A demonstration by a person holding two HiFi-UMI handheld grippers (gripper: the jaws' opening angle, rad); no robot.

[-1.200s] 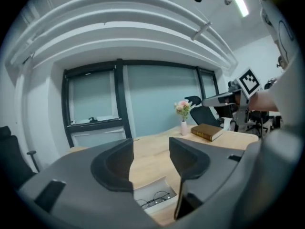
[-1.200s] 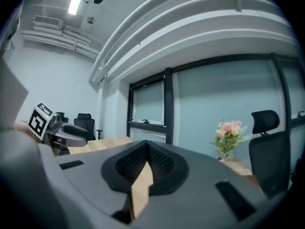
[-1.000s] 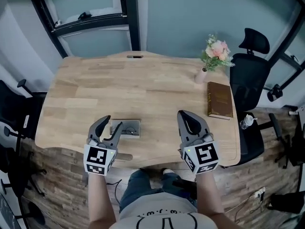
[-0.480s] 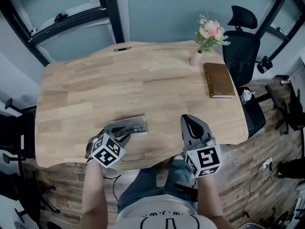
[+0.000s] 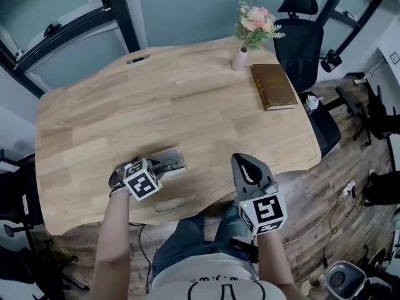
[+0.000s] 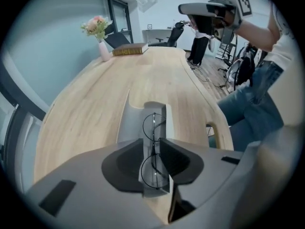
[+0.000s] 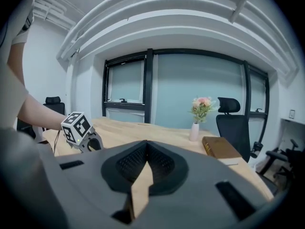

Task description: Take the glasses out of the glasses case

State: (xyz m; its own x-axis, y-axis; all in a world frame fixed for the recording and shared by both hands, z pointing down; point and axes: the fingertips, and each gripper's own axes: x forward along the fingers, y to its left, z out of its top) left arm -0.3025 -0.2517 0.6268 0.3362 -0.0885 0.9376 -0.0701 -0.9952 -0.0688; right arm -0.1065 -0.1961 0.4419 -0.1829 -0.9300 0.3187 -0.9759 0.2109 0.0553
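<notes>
Wooden desk point(image 5: 156, 105), plank floor point(image 5: 331, 180), black chair point(image 5: 300, 39) (far corner), blue-grey wall point(image 5: 187, 8)

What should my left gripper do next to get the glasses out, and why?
Probably close the fingers of the left gripper fully on the bridge. They have just been closing, and the glasses lie in the open case with the bridge between the fingers, gaps showing either side, so nothing seems gripped yet.

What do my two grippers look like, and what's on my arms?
The left gripper and right gripper are grey with dark pads. Each carries a white cube of black square markers. The forearms are uncovered below a short pale sleeve.
</notes>
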